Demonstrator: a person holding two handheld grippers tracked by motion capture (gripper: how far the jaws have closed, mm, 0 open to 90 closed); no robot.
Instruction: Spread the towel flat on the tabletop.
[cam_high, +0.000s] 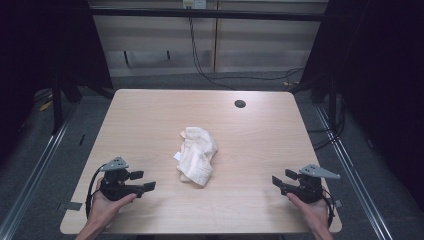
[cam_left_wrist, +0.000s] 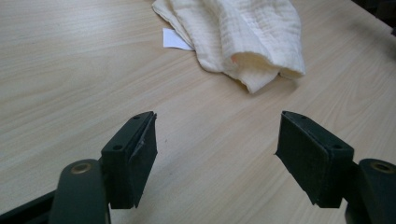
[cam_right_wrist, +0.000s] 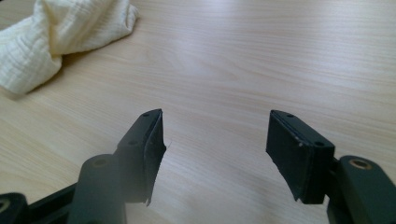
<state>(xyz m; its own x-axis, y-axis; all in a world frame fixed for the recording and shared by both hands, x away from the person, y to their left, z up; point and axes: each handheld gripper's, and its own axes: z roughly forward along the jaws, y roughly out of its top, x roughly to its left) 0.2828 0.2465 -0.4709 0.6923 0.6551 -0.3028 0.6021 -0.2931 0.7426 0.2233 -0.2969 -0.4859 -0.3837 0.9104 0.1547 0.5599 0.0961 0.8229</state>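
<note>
Resting near the front corners of the pale wood-grain table (cam_high: 150, 110), both hand-held tools sit well apart from the crumpled cream waffle-weave cloth (cam_high: 198, 155), which lies in a loose heap near the table's middle. The left gripper (cam_high: 142, 182) and the right gripper (cam_high: 278, 182) each point inward toward the cloth, jaws spread wide with nothing between them; this reads as a ready stance, one tool on either side so that the cloth can be approached from both ends. Judged step: reach not yet begun. The left gripper view adds detail that the high view blurs: a small white label (cam_left_wrist: 175, 39) lies just beside the cloth's edge on the wood, and folded layers (cam_left_wrist: 261, 70) show at the near corner, a likely place to pinch. The right gripper view shows the cloth's other end (cam_right_wrist: 56, 37) off toward its upper left, with bare table ahead of the jaws. The high view alone gives the overall layout, including a dark round hole (cam_high: 240, 104) near the table's far edge.
</note>
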